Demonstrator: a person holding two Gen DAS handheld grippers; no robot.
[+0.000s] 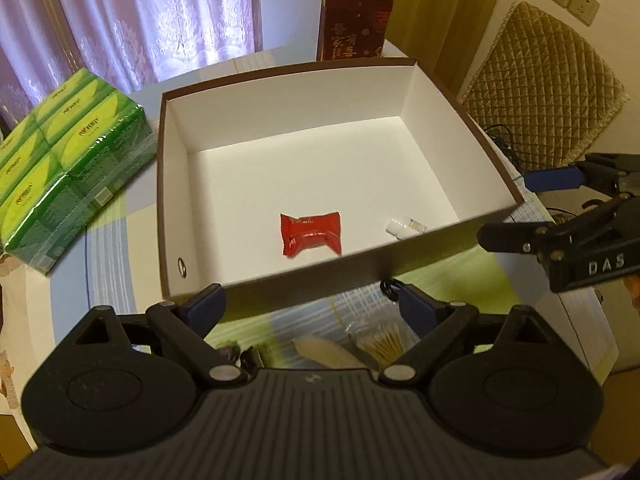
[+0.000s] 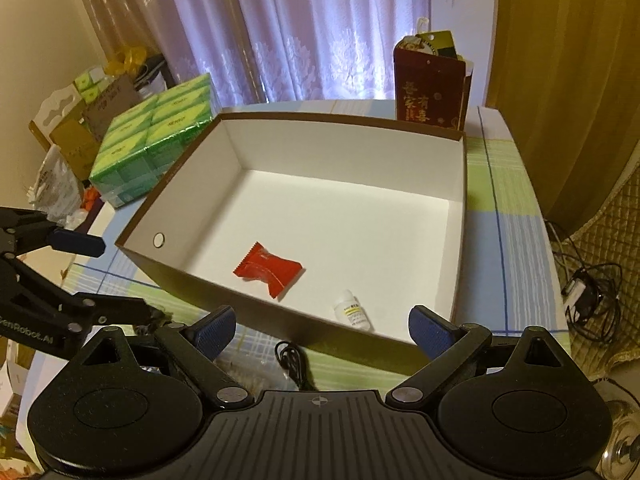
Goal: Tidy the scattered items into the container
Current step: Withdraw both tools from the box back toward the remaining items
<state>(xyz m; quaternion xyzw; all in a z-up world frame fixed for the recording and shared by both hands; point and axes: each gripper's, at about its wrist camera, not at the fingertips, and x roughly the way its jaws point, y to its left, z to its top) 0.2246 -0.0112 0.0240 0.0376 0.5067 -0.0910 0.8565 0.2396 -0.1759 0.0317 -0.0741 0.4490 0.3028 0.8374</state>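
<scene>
Nearby, tissue packs apparently touch the box.

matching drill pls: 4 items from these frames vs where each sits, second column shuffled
1. red packet
2. green tissue pack
3. black cable
4. dark red gift bag

A. on the table behind the box's far wall
B. inside the box
C. on the table left of the box
D. on the table in front of the box's near wall

Pairs: 1-B, 2-C, 3-D, 4-A

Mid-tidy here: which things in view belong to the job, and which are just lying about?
Job: box; red packet and small bottle already inside; black cable, cotton swabs on table outside.

Lying about: green tissue pack, red gift bag, cushion.
</scene>
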